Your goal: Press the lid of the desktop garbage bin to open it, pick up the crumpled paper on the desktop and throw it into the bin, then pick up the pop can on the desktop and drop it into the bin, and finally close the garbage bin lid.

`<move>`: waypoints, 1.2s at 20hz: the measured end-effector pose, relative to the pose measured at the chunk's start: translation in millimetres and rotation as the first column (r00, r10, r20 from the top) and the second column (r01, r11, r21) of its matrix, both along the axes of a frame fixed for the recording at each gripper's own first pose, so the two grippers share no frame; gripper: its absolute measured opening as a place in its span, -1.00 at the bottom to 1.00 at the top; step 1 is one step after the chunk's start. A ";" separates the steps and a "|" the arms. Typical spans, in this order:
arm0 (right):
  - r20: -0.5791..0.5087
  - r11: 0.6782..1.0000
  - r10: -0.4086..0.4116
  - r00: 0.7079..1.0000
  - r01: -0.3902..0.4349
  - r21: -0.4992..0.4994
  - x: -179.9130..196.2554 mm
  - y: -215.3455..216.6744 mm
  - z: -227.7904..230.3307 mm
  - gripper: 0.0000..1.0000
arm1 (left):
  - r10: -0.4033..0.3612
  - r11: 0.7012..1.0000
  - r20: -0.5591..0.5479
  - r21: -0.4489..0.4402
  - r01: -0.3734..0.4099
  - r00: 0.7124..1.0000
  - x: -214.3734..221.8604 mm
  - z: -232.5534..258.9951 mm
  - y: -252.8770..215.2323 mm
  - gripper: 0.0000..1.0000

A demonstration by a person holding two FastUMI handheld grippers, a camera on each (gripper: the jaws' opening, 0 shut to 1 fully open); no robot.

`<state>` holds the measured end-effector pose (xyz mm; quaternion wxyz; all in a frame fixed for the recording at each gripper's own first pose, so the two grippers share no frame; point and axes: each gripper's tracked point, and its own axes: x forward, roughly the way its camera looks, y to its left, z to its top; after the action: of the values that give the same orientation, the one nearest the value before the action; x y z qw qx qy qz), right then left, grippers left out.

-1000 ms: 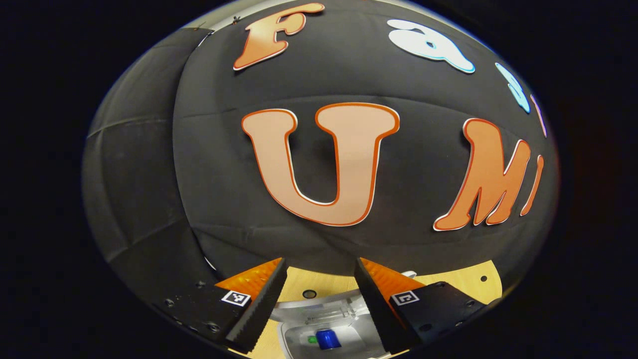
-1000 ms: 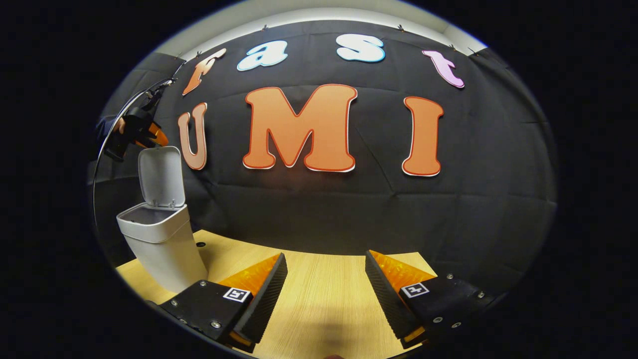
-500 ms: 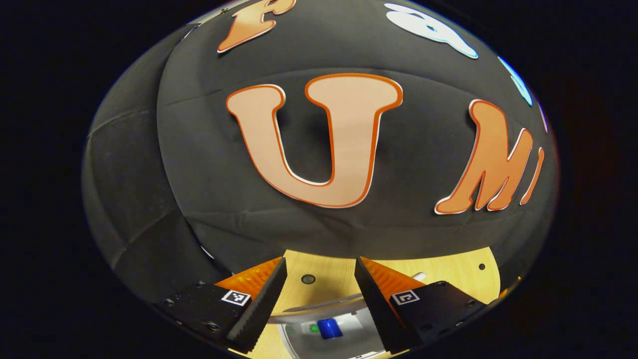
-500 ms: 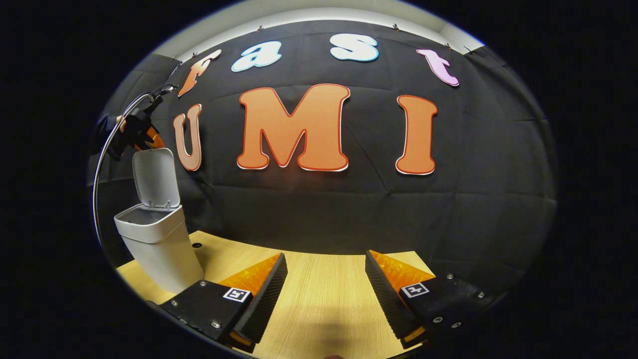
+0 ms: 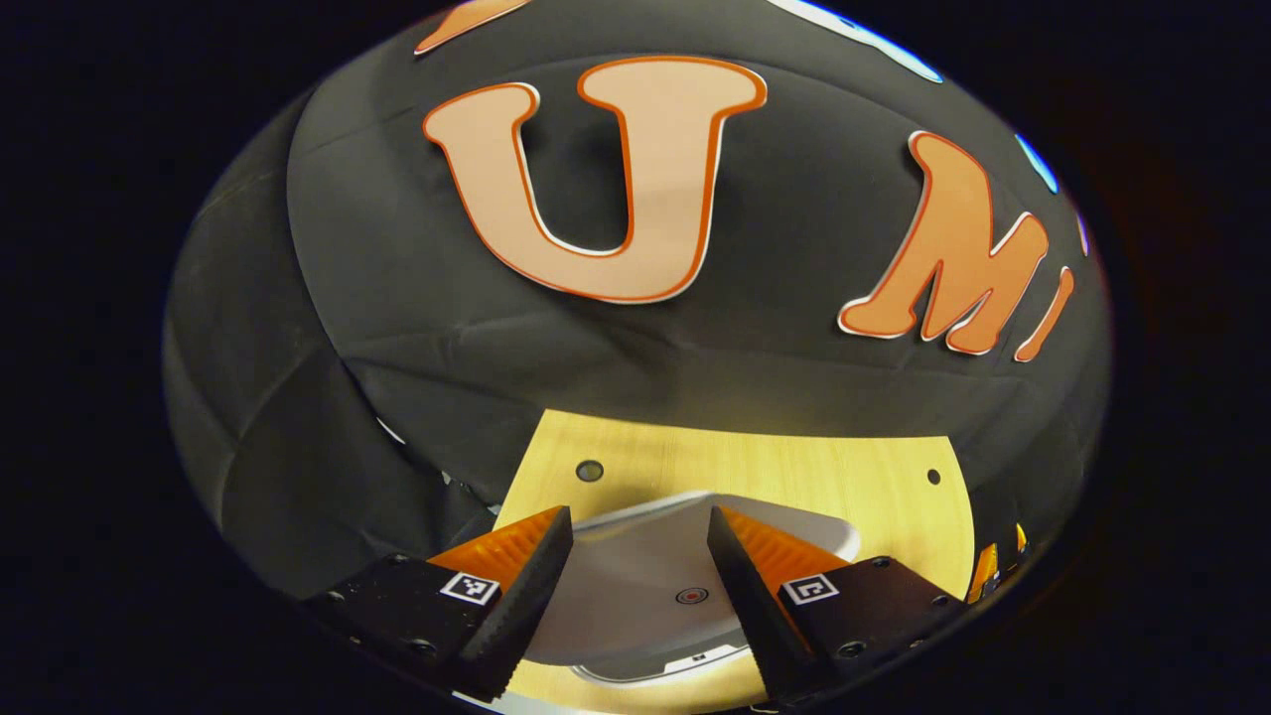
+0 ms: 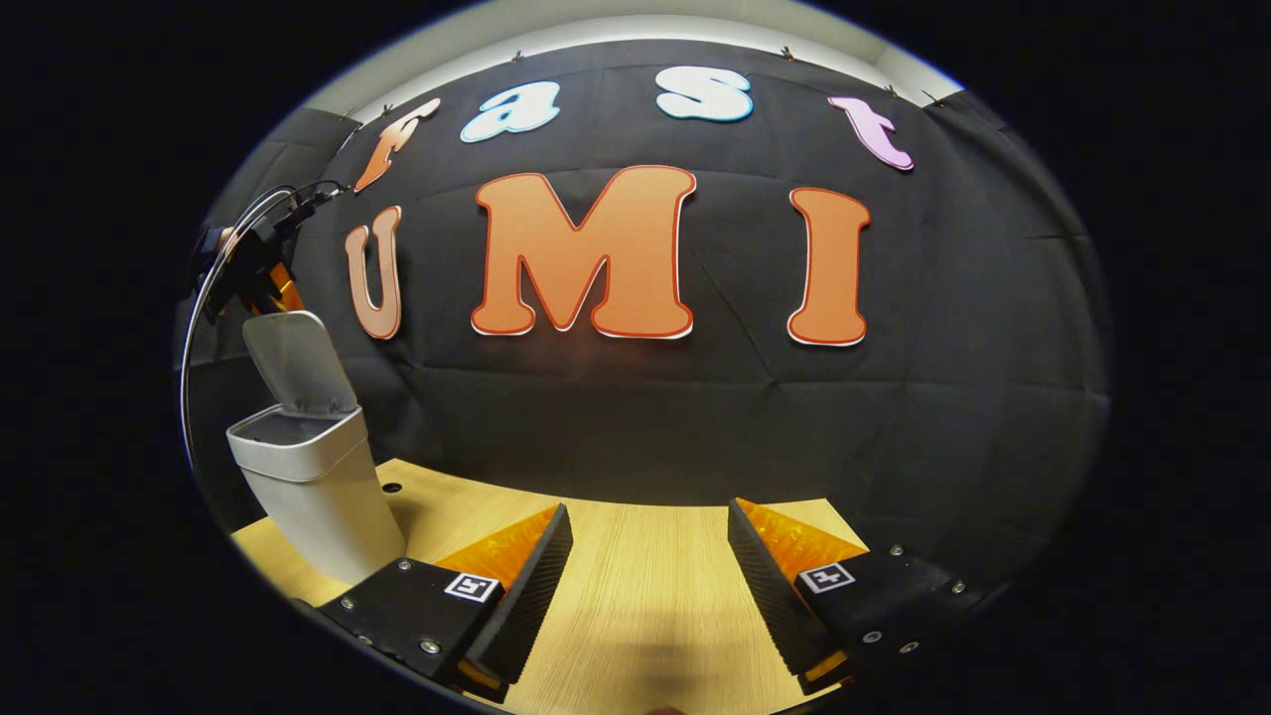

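The white desktop bin (image 6: 318, 497) stands at the left of the wooden table (image 6: 645, 616) in the right gripper view. Its lid (image 6: 293, 362) is half raised and leans forward over the opening. My left gripper (image 6: 253, 268) hovers just above and behind the lid's top edge, with a hand holding it. In the left gripper view the lid's (image 5: 645, 586) white outer face, with a small round mark, lies close under the left gripper (image 5: 635, 516), whose fingers are apart. My right gripper (image 6: 645, 511) is open over bare table with nothing between its fingers.
The black booth wall rises close behind the table on the far side and left. Small round holes (image 5: 589, 470) dot the tabletop (image 5: 794, 467) near the back edge. A cable (image 6: 199, 328) arcs down from the left gripper beside the bin.
The left gripper has tipped downward and forward. The lid has swung from upright toward the opening, and now covers the blue can seen inside the bin earlier. The right gripper has barely moved.
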<state>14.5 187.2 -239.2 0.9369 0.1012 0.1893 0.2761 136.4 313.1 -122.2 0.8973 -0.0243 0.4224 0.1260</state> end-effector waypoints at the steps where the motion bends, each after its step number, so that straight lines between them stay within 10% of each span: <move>1: -0.003 1.000 0.002 1.000 -0.002 0.003 -0.9 0.6 -0.3 0.88 | 0.001 1.000 -0.023 -0.017 -0.001 1.000 -6.4 -5.9 -4.1 0.75; 11: -0.009 1.000 0.019 1.000 -0.019 0.007 -6.3 5.4 -2.6 0.87 | -0.015 0.989 -0.250 -0.145 -0.022 0.968 -81.9 -66.1 -37.4 0.81; 24: -0.012 0.999 0.054 0.998 -0.054 0.001 -12.6 10.2 -5.1 0.87 | -0.034 0.995 -0.361 -0.101 -0.003 0.932 -112.9 -103.1 -42.0 0.86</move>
<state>2.0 197.4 -244.2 0.9279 0.0979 0.1974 0.3009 23.5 271.1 -225.3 0.8028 -0.0423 0.5863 0.0999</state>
